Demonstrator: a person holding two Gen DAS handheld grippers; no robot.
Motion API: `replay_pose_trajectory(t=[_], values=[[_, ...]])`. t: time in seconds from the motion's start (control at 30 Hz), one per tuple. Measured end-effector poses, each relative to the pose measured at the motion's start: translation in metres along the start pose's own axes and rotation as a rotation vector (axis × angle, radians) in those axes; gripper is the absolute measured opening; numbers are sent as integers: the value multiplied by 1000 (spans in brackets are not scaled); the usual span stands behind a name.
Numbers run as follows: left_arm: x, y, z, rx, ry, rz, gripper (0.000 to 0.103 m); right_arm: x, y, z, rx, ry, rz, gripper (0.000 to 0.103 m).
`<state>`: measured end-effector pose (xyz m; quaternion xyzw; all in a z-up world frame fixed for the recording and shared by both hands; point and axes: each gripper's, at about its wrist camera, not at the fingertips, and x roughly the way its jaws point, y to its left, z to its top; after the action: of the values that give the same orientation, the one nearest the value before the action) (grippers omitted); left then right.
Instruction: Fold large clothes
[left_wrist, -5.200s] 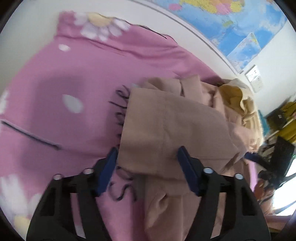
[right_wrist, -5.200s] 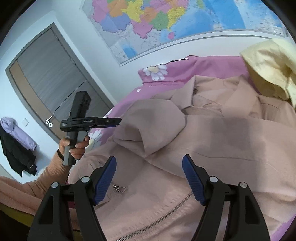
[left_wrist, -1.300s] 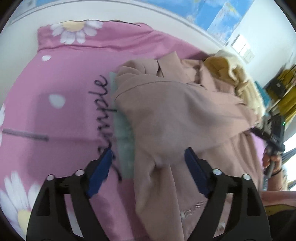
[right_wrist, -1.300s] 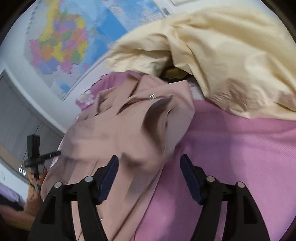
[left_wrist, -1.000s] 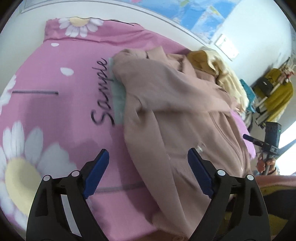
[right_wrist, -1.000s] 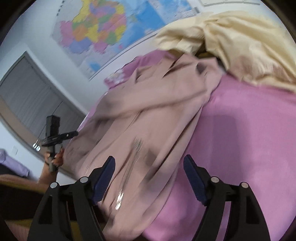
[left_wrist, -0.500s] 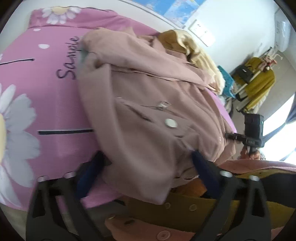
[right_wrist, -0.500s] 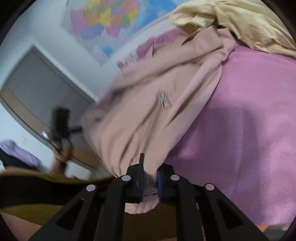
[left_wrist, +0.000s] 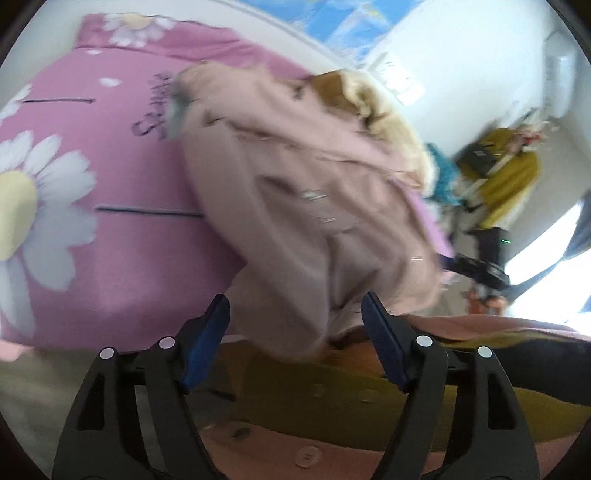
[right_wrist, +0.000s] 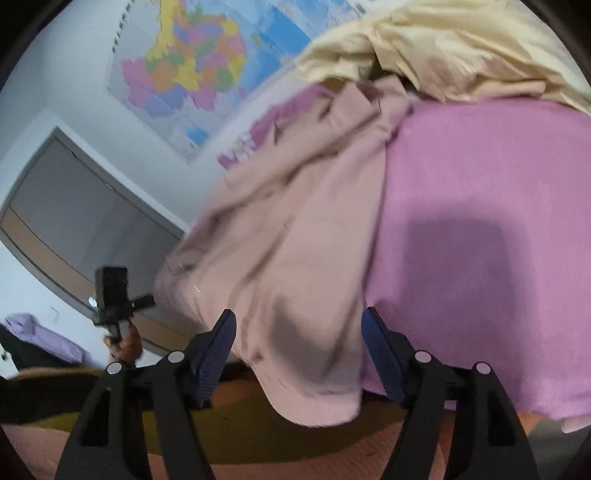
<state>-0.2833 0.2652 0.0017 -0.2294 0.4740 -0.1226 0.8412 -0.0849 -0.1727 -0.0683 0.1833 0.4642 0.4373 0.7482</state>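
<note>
A dusty-pink zip jacket (left_wrist: 295, 206) lies along the pink daisy bedspread (left_wrist: 110, 240), and its hem hangs over the near edge of the bed. My left gripper (left_wrist: 295, 317) straddles that hem; its jaws are opening and the blue pads stand clear of the cloth. In the right wrist view the same jacket (right_wrist: 295, 240) droops over the bedspread (right_wrist: 480, 221). My right gripper (right_wrist: 299, 325) sits around the hanging hem with its jaws opening, and the fabric hangs loose between them.
A cream-yellow garment (right_wrist: 443, 48) is heaped at the jacket's far end, also seen as a cream-yellow heap (left_wrist: 373, 99). A map (right_wrist: 192, 66) and a grey door (right_wrist: 74, 221) are on the walls. Yellow clothes (left_wrist: 509, 184) hang at the right. The person's mustard and pink clothing (left_wrist: 332, 406) is just below both grippers.
The jacket has been drawn toward the near bed edge, so its hem hangs over. The right gripper, shut on the hem half a second ago, now stands open. Both views have pulled back.
</note>
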Motion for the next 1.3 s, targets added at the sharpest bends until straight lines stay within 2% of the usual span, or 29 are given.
replay_pose_trajectory(t=[0.07, 0.17, 0.27, 0.3, 0.33, 0.37, 0.4, 0.43, 0.47, 0.53, 0.67, 0.73, 0.93, 1.1, 1.3], values=[[6, 1, 2, 2, 4, 24, 74, 4, -1, -6, -5, 19, 23, 73], [15, -2, 7, 16, -15, -8, 94, 6, 5, -13, -58, 23, 34, 82], [28, -11, 6, 49, -4, -15, 94, 7, 7, -18, -58, 12, 62, 84], [31, -16, 5, 74, -3, -6, 84, 8, 8, -18, -64, 10, 66, 78], [35, -23, 4, 97, 17, -25, 68, 9, 9, -20, -63, 16, 85, 70], [39, -28, 4, 101, 37, -37, 31, 10, 8, -20, -57, 21, 104, 46], [41, -31, 4, 106, 55, -38, 10, 11, 8, -21, -43, 24, 136, 22], [42, -36, 4, 120, 59, -34, 10, 13, 8, -21, -36, 32, 160, 22], [38, -45, 4, 153, 24, -20, 8, 14, 11, -20, -43, 30, 165, 22], [26, -53, 4, 171, -27, -50, 7, 11, 19, -18, -57, 10, 220, 20], [-6, -60, 20, 145, -129, -92, 6, -8, 28, -3, -55, -84, 301, 19], [-13, -62, 32, 137, -151, -83, 6, -21, 32, 12, -56, -149, 331, 18], [-21, -63, 70, 98, -179, -77, 6, -35, 40, 55, -49, -264, 369, 18], [-28, -50, 104, 45, -193, -53, 5, -37, 40, 87, -34, -309, 374, 18], [-29, -49, 134, 58, -189, 2, 5, -30, 35, 119, -2, -339, 368, 18]])
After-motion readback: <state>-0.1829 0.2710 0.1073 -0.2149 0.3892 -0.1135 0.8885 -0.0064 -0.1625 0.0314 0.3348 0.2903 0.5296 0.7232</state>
